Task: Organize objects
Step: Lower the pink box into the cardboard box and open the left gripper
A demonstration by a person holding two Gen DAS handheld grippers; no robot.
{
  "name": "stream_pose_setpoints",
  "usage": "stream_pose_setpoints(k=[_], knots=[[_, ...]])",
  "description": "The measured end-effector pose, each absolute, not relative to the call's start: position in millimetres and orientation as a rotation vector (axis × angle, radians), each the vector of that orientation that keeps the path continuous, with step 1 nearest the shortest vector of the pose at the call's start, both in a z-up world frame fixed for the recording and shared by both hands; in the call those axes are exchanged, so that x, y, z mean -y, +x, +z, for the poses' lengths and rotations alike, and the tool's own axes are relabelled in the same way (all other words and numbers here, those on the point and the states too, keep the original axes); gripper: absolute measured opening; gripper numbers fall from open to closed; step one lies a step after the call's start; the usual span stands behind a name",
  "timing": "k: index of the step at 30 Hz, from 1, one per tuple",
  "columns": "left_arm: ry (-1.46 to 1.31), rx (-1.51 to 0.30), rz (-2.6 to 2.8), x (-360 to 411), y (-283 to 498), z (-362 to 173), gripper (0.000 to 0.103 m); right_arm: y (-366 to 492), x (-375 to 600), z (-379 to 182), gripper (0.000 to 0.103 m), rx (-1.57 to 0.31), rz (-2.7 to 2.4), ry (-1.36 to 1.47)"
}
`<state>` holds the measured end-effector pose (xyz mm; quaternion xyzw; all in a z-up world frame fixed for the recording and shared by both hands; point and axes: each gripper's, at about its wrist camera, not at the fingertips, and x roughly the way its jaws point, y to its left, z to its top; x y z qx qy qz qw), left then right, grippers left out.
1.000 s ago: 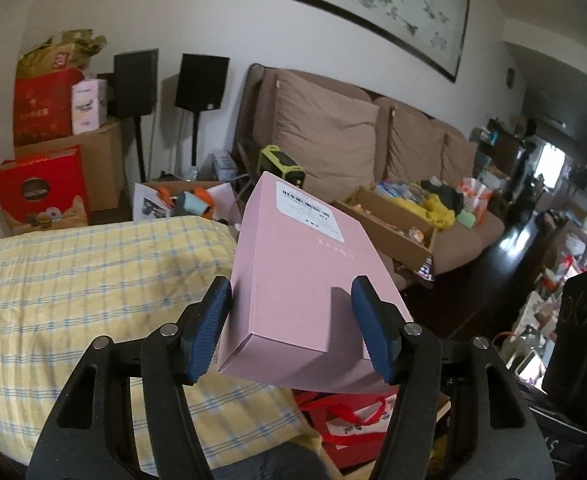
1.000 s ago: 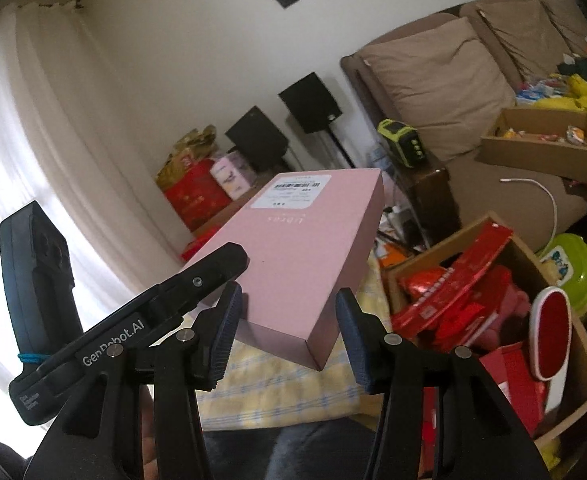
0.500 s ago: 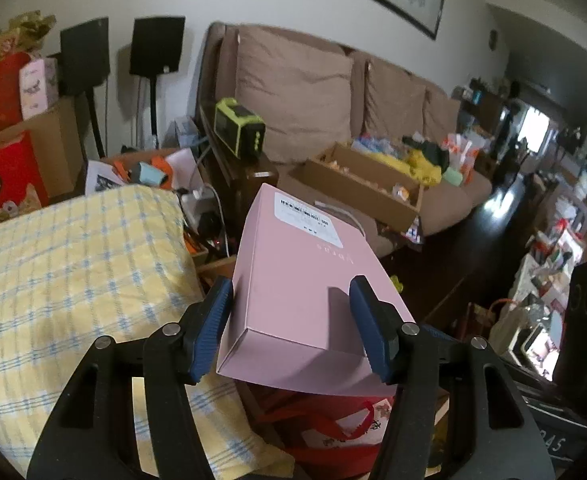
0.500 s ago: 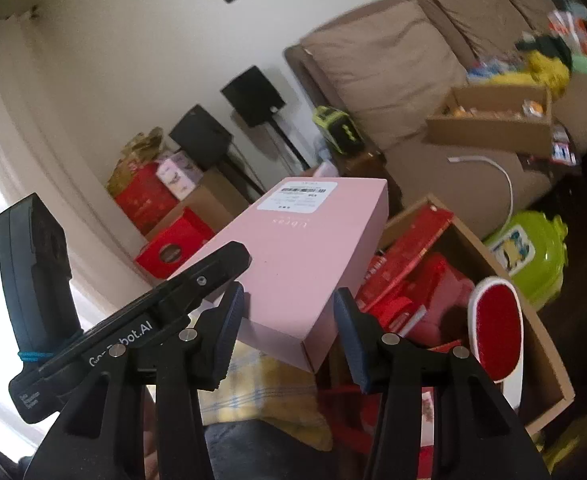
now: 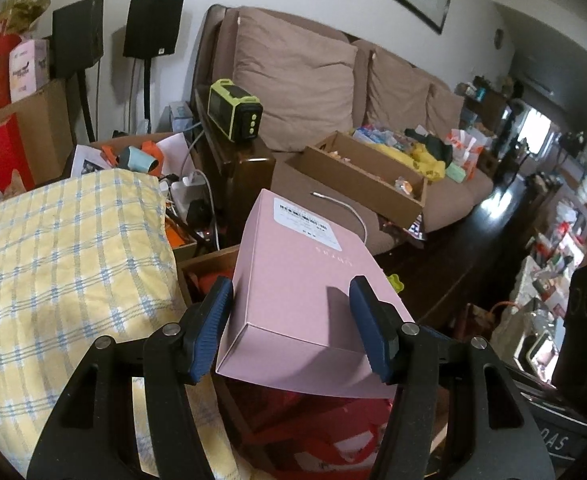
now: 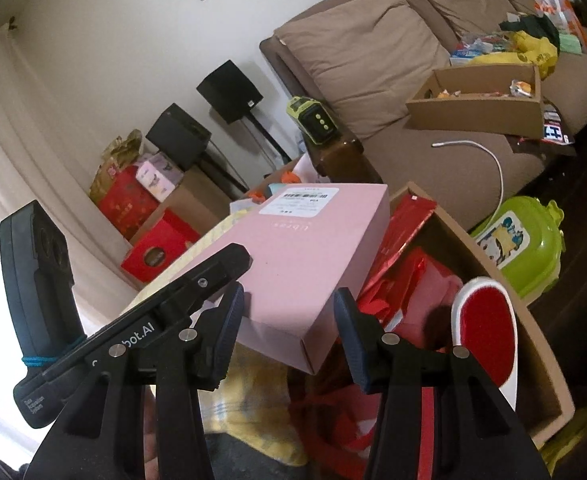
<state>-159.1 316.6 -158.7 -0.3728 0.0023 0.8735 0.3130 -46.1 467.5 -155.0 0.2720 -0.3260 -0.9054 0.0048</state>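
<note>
**Pink box swung off the blanket, now hanging over the carton of red bags**

Closest in: the left tongs (image 5: 291,322) are clamped on the near end of the pink box (image 5: 305,264). One blue pad sits against its side and the other over its top face, so the box is up in the air, label end pointing away, tilted a bit.

The right tongs (image 6: 287,334) are right next to it with the box's near corner in the gap between the pads. I honestly can't tell if they're pinching it or just hovering there spread wide.

What's different from a second ago is that the whole rig has swung down and over. Back then the box was up against the sofa cushions and the wall, with the yellow checked blanket (image 5: 65,248) filling the space underneath. Now the blanket is off to the left, and what's directly under the box is a red gift bag (image 5: 325,432). That bag sits in the big cardboard carton (image 6: 541,360), along with a red-and-white oval brush (image 6: 485,328) propped at its right side.

My read is that the carton is where the box is headed, so it's mid-carry and not put down yet. It's already pretty stuffed, so the box probably needs to go flat on top of the bags.

Further back, the brown sofa (image 5: 305,80) has its own tray of clutter.
</note>
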Motion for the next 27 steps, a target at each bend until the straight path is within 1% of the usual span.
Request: stream_pose_setpoints(k=[5,9,13,16,21,23,25,27], knots=[[-1.075,0.003,2.31,-328.1,-171.6,-181.7,0.054,-58.3,-480.1,-173.4,0.049,1.066,-2.814,0.889],[-1.212,-0.04,2.288,-341.0,-183.5,-211.9,0.053,-67.3,-493.4,-204.0,0.048,1.153,-2.771,0.982],[-1.385,-0.063,2.236,-353.0,-190.6,-240.3,0.053,-71.8,-502.6,-228.5,0.044,1.218,-2.743,1.048],[-1.455,-0.031,2.195,-355.8,-193.2,-257.9,0.053,-73.0,-504.4,-237.3,0.041,1.21,-2.769,1.106],[-1.469,-0.134,2.184,-367.0,-188.8,-260.0,0.053,-72.5,-507.2,-243.0,0.034,1.224,-2.798,1.135],[-1.526,-0.185,2.135,-370.7,-188.5,-263.1,0.055,-73.0,-508.3,-245.3,0.033,1.215,-2.803,1.189],[-1.545,-0.22,2.11,-370.6,-185.2,-257.3,0.057,-72.9,-511.7,-252.4,0.033,1.263,-2.773,1.27],[-1.543,-0.24,2.102,-368.0,-176.8,-247.0,0.06,-68.6,-513.9,-251.9,0.033,1.301,-2.762,1.267]])
